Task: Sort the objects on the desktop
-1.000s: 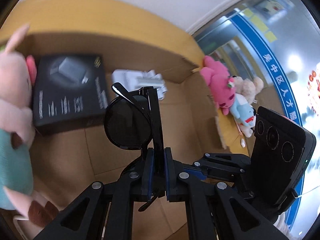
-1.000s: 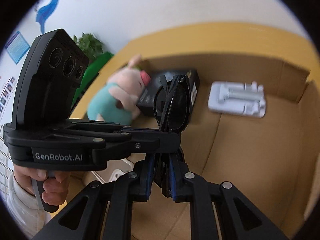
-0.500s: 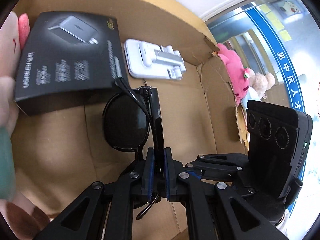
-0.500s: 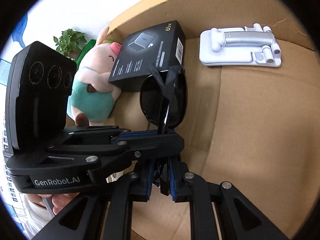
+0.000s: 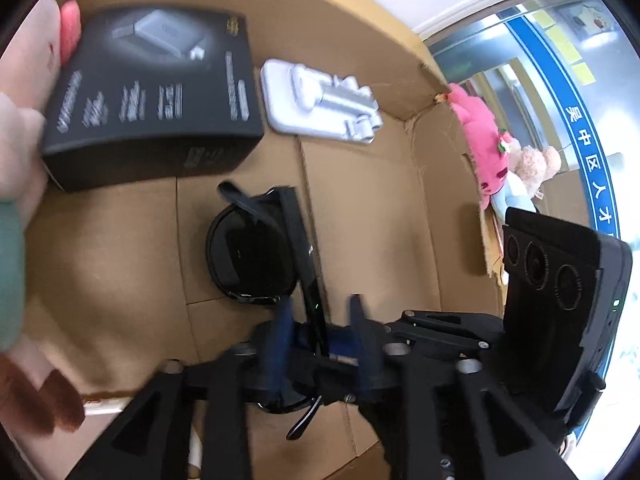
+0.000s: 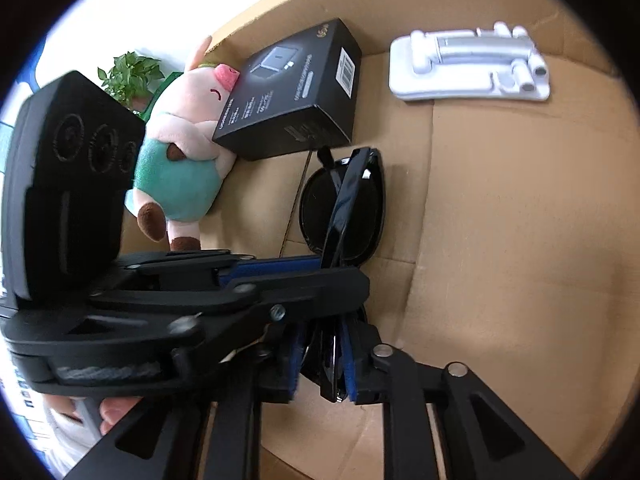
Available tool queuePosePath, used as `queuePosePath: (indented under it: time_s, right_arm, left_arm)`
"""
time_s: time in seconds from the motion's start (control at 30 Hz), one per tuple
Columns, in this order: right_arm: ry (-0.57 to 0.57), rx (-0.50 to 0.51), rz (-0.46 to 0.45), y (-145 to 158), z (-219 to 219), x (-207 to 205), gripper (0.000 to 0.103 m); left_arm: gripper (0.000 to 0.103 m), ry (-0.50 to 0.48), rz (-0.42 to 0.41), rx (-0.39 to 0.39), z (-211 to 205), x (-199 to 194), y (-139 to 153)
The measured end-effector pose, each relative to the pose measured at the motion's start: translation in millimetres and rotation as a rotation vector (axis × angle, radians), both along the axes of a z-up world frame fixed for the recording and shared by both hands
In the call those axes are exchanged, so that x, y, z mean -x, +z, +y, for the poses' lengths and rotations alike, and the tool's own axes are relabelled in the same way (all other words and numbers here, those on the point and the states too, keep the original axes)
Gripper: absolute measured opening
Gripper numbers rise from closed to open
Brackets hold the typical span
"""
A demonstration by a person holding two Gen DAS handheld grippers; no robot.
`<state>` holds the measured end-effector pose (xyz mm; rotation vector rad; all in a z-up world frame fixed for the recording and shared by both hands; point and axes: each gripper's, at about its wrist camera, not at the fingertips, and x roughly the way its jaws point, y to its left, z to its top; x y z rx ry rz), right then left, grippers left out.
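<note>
Folded black sunglasses (image 5: 252,256) stand on edge low over the floor of a cardboard box (image 5: 380,220), one lens toward the black carton. My left gripper (image 5: 320,320) straddles the frame; its jaws are opening, with a clear gap on both sides. In the right wrist view the sunglasses (image 6: 344,208) run between the blue pads of my right gripper (image 6: 322,360). Its jaws are opening too, parted slightly, and the frame sits loose between them. The left gripper's black body fills the left of that view.
A black product carton (image 6: 296,92), a white folding stand (image 6: 468,64) and a pig plush (image 6: 180,160) in green lie along the box's back wall. Pink and beige plush toys (image 5: 484,140) sit outside the box's right wall. A hand (image 6: 116,404) holds a handle.
Both grippers came down into the box with the sunglasses, so the floor and carton look nearer. Their jaws, shut on the frame before, have parted, the left widest.
</note>
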<state>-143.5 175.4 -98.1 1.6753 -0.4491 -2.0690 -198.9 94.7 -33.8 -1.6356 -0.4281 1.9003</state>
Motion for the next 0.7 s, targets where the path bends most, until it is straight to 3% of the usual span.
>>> queuePosePath:
  time_s: [0.1,0.23,0.3,0.4,0.47,0.53,0.7]
  right_arm:
    - [-0.011,0.002,0.067,17.7,0.8,-15.4,0.055]
    - [-0.035,-0.039,0.237,63.3,8.2,-52.8,0.068]
    - [-0.065,-0.098,0.336,88.9,14.6,-68.9,0.073]
    - [-0.144,-0.219,0.562,127.0,25.0,-103.4,0.08]
    - [-0.246,-0.286,0.745,148.3,37.5,-129.5,0.084]
    - [-0.328,-0.331,0.869,147.8,34.9,-164.2,0.092]
    - [-0.388,-0.347,0.891,111.3,20.2,-172.1,0.094]
  left_arm:
    - [0.04,0.004,0.087,0.034,-8.8,-11.2,22.2]
    - [0.046,0.082,0.325,0.177,-30.2,-47.5,72.5]
    - [0.061,0.151,0.471,0.224,-48.9,-75.8,99.2]
    - [0.085,0.265,0.684,0.295,-71.8,-124.0,124.5]
    - [0.092,0.34,0.762,0.353,-81.3,-150.6,127.5]
    - [0.095,0.39,0.83,0.379,-95.6,-178.4,122.9]
    - [0.097,0.527,0.936,0.46,-108.8,-221.4,91.7]
